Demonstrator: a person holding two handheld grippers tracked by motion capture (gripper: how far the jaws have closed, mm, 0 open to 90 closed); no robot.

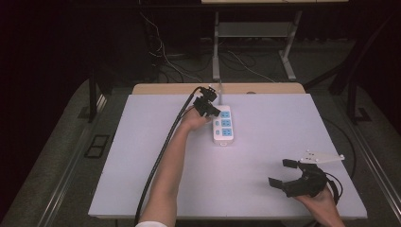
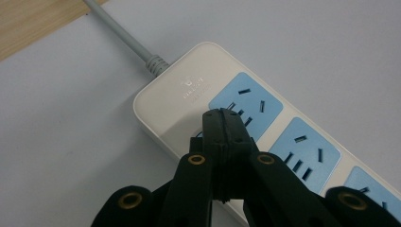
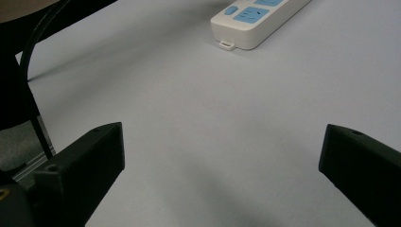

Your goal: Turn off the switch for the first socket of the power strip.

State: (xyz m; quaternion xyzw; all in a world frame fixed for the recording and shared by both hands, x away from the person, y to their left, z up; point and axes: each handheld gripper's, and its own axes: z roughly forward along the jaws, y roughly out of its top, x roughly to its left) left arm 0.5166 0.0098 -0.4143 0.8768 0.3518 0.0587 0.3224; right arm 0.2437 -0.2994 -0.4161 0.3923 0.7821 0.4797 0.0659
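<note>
A white power strip (image 1: 223, 125) with three blue sockets lies at the middle far side of the table. Its grey cord (image 2: 118, 33) runs off toward the far edge. My left gripper (image 1: 215, 112) is shut, jaws pressed together with nothing between them. In the left gripper view its tips (image 2: 222, 116) sit over the cord end of the strip (image 2: 189, 85), beside the first blue socket; I cannot tell if they touch it. My right gripper (image 1: 279, 172) stands open near the front right, apart from the strip (image 3: 257, 21), with bare table between its jaws (image 3: 222, 156).
The white table top (image 1: 142, 156) has a wooden strip (image 1: 156, 88) along its far edge. The left gripper's black cable (image 1: 161, 156) trails along the forearm to the front edge. Beyond the table stand a metal frame (image 1: 216, 52) and loose floor cables.
</note>
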